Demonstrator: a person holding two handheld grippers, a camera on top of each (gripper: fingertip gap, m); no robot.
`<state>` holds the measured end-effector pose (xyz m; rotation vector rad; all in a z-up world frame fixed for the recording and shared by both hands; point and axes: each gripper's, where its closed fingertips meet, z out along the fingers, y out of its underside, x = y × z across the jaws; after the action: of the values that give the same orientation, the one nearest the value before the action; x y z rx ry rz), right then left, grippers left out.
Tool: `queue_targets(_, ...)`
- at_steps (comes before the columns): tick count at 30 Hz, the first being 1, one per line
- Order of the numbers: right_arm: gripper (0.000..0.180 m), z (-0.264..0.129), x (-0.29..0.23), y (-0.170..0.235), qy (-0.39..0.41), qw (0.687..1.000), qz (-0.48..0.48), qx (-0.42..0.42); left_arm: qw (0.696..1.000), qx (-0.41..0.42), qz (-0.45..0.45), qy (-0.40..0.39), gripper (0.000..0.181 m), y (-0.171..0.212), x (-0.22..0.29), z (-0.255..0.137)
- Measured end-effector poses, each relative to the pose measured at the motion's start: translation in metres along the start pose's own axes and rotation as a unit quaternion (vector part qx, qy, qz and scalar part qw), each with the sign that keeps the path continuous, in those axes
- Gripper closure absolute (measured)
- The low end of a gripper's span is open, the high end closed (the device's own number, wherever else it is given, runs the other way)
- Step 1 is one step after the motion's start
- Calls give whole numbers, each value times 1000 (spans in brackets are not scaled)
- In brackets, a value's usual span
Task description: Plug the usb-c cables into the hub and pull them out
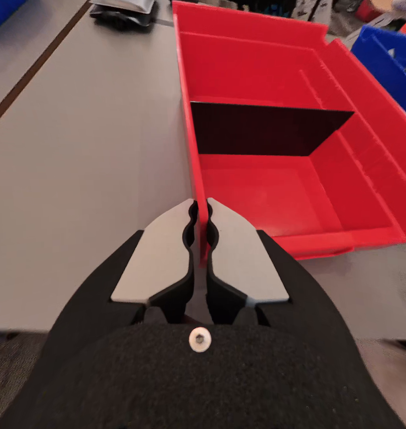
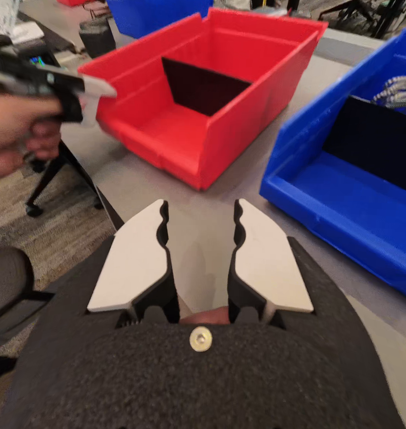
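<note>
My left gripper (image 1: 202, 202) is shut on the left side wall of an empty red bin (image 1: 190, 130) near its front corner, and the red wall sits pressed between both pads. A black divider (image 1: 262, 128) crosses the bin. The right wrist view shows the same gripper (image 2: 104, 92), held by a blurred hand (image 2: 16, 130), at the red bin's (image 2: 243, 144) left wall. My right gripper (image 2: 201, 204) is open and empty above the grey table (image 2: 197, 255), in front of the red bin. Coiled braided cables (image 2: 397, 92) lie in the back of a blue bin (image 2: 336, 209) on the right. No hub is in view.
A second blue bin (image 2: 155, 14) stands behind the red one. A dark bag (image 1: 123, 11) lies at the table's far side. The table edge (image 2: 109, 209) runs down the left, with carpet and a table leg (image 2: 42, 185) beyond it. The gap from one gripper's tips to the other's is roughly 25 cm.
</note>
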<state>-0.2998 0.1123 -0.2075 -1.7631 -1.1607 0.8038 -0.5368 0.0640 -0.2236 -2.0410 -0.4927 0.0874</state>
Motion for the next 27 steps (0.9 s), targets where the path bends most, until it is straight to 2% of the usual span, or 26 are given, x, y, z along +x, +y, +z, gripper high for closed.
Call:
queue_targets(3, 128, 17, -12, -16, 5, 1000, 24, 17, 999, 3, -31, -10, 177, 18, 7, -29)
queue_targets(4, 135, 23, -18, -11, 2, 999, 35, -1, 999, 9, -37, -8, 177, 23, 12, -37)
queue_targets(5, 150, 27, -20, -2, 5, 999, 45, -28, 999, 11, -40, -9, 177, 28, 17, -44)
queue_targets(6, 158, 28, -14, 5, 36, 997, 44, -44, 999, 11, -35, -18, 177, 33, 22, -51)
queue_targets(8, 169, 22, -2, 3, 80, 996, 3, -28, 999, 4, -17, -32, 176, 44, 35, -66)
queue_targets(11, 173, 3, 6, -12, 114, 993, -27, 10, 996, 50, 31, -72, 176, 42, 58, -96)
queue_targets(13, 175, -15, 12, -30, 133, 990, -40, 25, 994, 73, 29, -75, 176, 33, 74, -110)
queue_targets(16, 175, -53, 25, -74, 162, 981, -54, 95, 987, 135, 41, -71, 176, 1, 102, -123)
queue_targets(21, 176, -137, 78, -139, 232, 951, -47, 197, 968, 228, 98, -25, 176, -92, 181, -137)
queue_targets(24, 176, -186, 135, -153, 296, 929, -40, 220, 958, 251, 136, 22, 176, -135, 248, -121)
queue_targets(27, 176, -230, 205, -139, 354, 910, -22, 216, 948, 251, 185, 58, 176, -158, 328, -87)
